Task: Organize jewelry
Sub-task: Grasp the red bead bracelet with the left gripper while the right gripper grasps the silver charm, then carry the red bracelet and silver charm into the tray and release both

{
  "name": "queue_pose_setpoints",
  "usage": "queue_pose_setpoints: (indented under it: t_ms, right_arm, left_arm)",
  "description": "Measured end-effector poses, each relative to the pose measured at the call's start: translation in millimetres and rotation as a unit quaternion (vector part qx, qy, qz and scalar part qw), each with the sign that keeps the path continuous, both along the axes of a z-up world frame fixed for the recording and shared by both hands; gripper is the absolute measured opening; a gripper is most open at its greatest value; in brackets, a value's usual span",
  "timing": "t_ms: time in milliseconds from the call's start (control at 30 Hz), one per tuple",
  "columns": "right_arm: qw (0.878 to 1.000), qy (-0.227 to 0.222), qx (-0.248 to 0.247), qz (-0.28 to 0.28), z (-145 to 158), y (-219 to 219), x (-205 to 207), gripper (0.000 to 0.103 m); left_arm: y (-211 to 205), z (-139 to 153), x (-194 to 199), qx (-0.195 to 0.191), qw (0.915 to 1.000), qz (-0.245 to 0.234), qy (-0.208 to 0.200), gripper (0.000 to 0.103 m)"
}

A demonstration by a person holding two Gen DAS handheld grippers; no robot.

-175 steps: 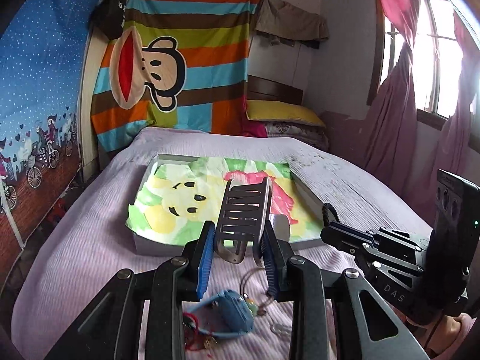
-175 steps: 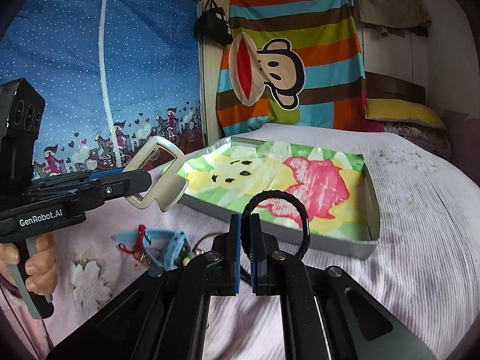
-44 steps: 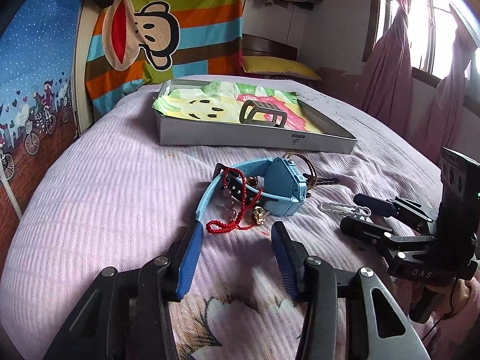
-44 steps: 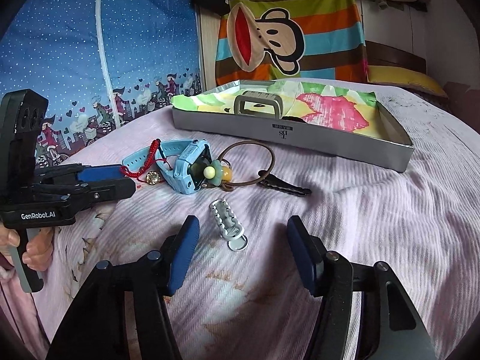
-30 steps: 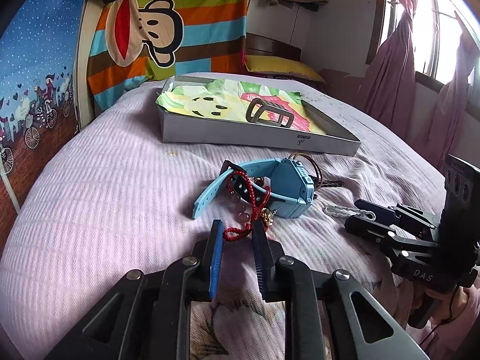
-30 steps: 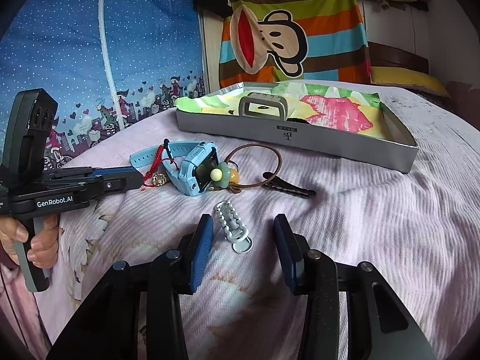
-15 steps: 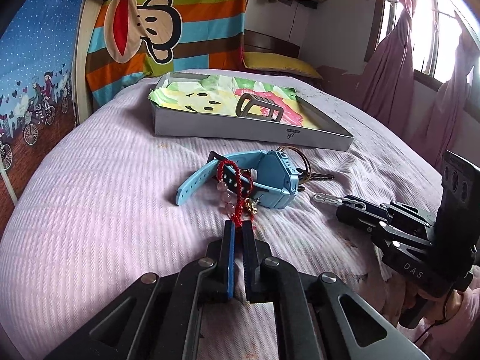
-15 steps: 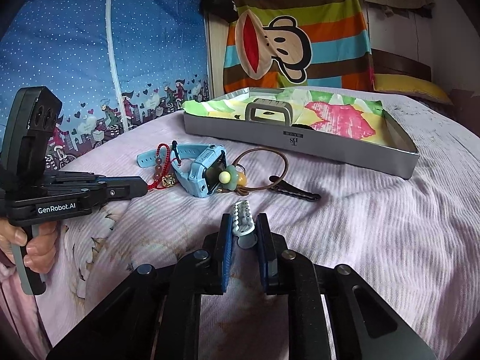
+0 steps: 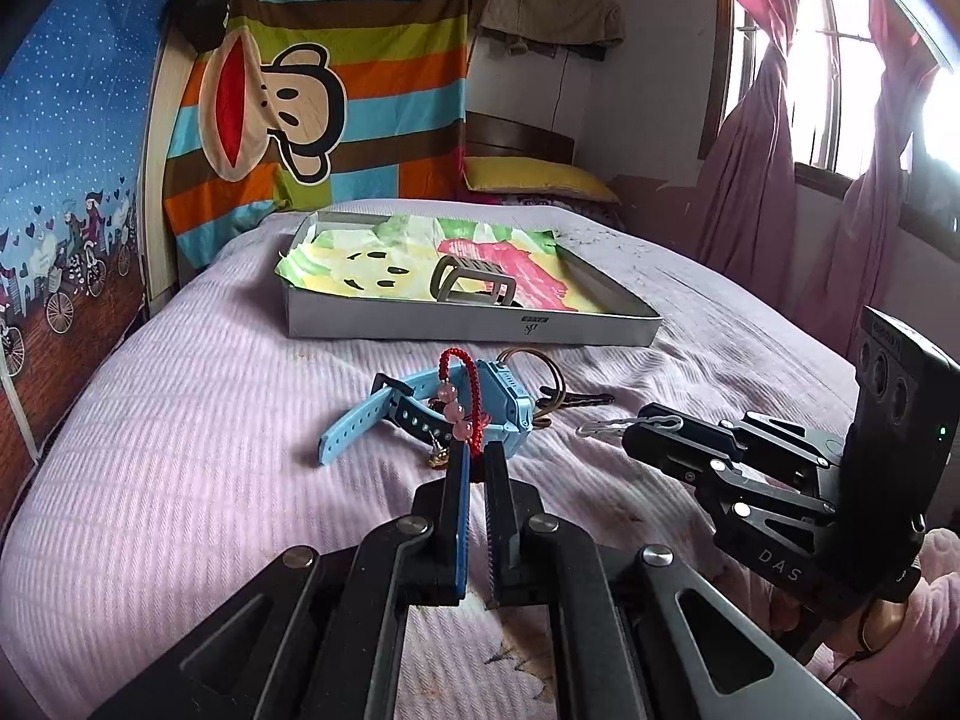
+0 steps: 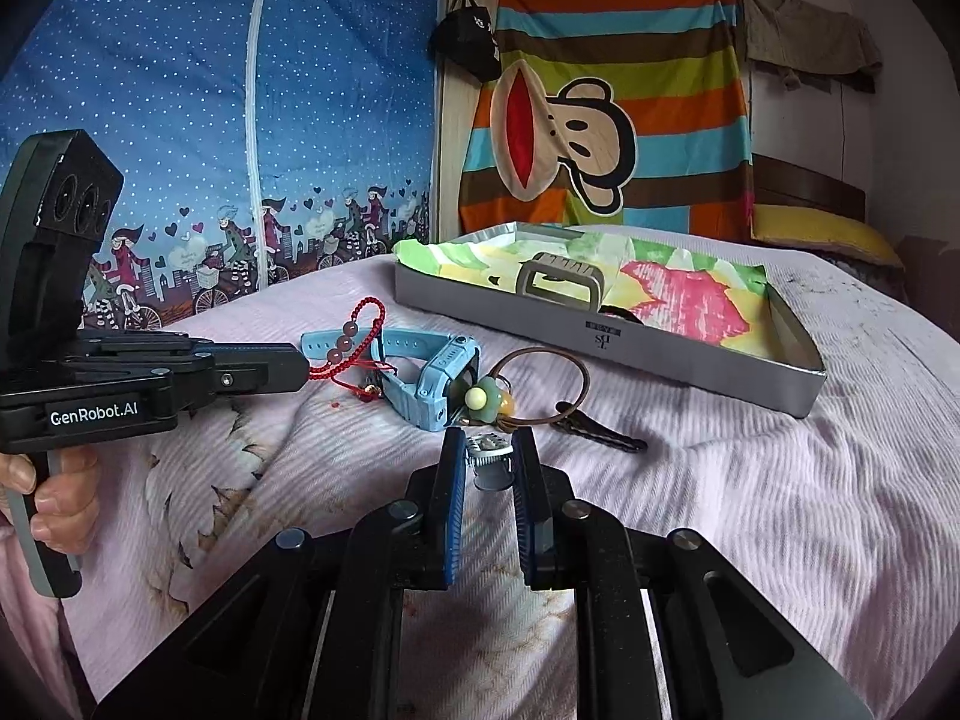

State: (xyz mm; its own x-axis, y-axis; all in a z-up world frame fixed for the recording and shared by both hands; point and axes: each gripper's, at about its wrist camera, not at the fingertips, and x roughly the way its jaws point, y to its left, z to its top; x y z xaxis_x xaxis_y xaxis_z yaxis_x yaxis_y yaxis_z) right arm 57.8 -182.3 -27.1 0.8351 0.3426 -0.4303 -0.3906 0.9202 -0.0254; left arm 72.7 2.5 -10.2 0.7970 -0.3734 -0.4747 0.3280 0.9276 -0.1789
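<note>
Both sets of fingers have just closed and lifted: the left gripper (image 9: 475, 462) pinches the red bead bracelet (image 9: 461, 402) between its tips, the right gripper (image 10: 489, 456) a silver clip (image 10: 491, 450), both ready for the tray (image 9: 468, 318) ahead.

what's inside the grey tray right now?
The grey tray holds a crumpled colourful paper lining and a grey comb-like hair clip, with a dark loop peeking out behind it. The tray wall hides the rest of that loop.

A lilac ribbed bed (image 9: 180, 480) carries a grey tray (image 9: 468, 327), a blue watch (image 10: 432, 384), a key (image 10: 600, 429) and a brown cord loop (image 10: 540, 384).
</note>
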Motion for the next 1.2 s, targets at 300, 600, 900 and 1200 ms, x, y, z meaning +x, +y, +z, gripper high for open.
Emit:
queue_pose_setpoints:
  t_ms: [300,600,900,1200]
  right_arm:
    - [0.999,-0.020,0.019,-0.016,15,-11,-1,0.013]
    - [0.999,-0.030,0.028,-0.028,26,-17,11,0.013]
    - [0.996,-0.046,0.055,-0.049,55,-23,72,0.013]
    - [0.994,-0.031,0.062,-0.089,54,-26,140,0.013]
  left_arm:
    - [4,17,-5,-0.026,0.9991,0.004,-0.035,0.005]
    - [5,46,27,-0.027,0.9973,0.011,-0.068,0.005]
    - [5,62,98,-0.032,0.9964,0.037,-0.069,0.005]
    - [0,50,153,-0.021,0.9978,0.051,-0.037,0.005]
